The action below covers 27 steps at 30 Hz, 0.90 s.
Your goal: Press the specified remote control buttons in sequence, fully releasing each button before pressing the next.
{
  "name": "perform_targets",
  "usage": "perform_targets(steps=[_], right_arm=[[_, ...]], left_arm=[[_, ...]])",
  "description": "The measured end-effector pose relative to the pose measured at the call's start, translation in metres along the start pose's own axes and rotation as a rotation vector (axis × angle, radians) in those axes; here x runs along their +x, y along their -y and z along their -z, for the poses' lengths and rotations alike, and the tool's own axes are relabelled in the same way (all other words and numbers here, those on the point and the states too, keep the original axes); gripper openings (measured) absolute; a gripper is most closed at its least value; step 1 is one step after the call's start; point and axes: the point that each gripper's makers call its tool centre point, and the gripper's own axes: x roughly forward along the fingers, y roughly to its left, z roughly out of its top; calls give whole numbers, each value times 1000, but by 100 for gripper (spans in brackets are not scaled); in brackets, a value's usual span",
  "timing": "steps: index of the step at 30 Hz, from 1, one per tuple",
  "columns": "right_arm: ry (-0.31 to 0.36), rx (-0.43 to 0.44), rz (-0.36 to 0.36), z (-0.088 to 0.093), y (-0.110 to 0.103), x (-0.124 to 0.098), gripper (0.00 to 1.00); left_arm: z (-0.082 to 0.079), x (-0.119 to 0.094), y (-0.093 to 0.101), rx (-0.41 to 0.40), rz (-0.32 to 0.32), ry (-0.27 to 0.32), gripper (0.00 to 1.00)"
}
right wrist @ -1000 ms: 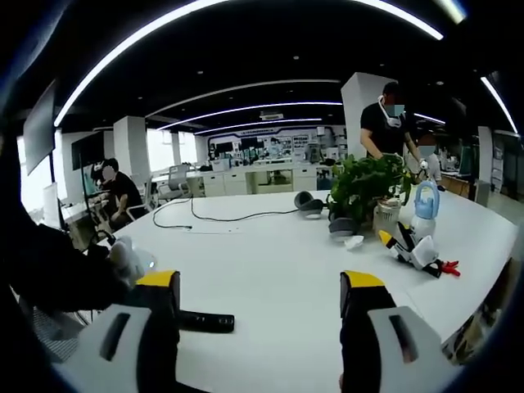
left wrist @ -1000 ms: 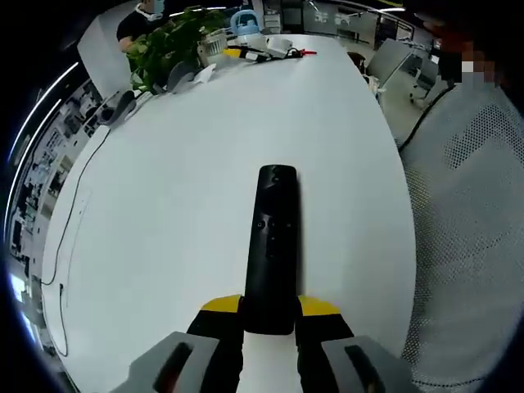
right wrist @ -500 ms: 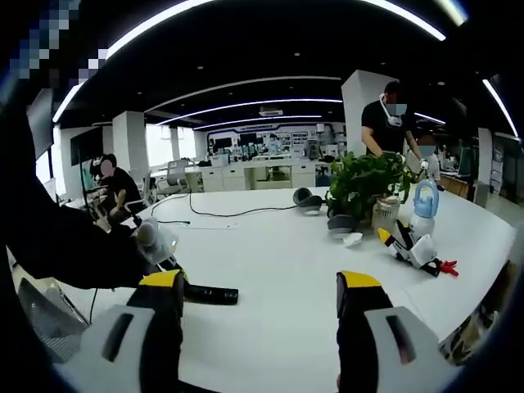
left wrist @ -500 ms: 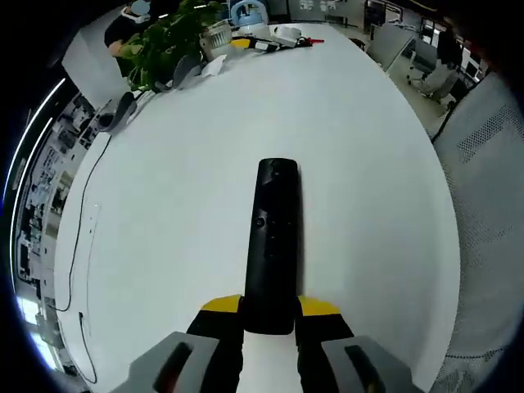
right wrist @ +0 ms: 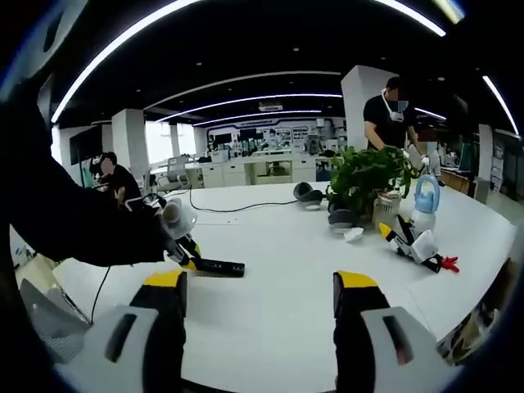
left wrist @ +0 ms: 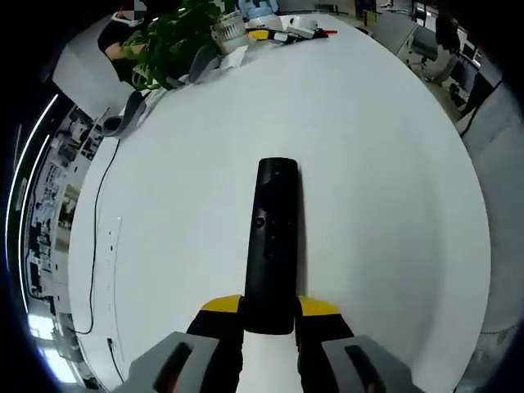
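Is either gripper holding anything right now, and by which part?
The left gripper clamps the black remote at its near end; the right gripper is open, holding nothing.

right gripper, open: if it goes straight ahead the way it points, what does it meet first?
Probably just the bare white table. Ahead of the right gripper nothing stands close; the black remote lies left of that line, the plant far right. Depth is uncertain.
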Motion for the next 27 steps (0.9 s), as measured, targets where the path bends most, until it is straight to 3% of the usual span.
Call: perform_targets(steps=[13,17,24,27], right_arm=[[-28,2,12,6,2,2,75],[-33,-2,11,6,2,2,75],[-39,-7,15,8,2,2,74],[-41,-7,15,8,2,2,74]], left_arm=[[1,18,-49,24,-32,-69,23],[0,19,-54,2,-11,-83,23],[-2,24,-71,67,-43,-109,23],[-2,24,-73,31,-21,-117,24]])
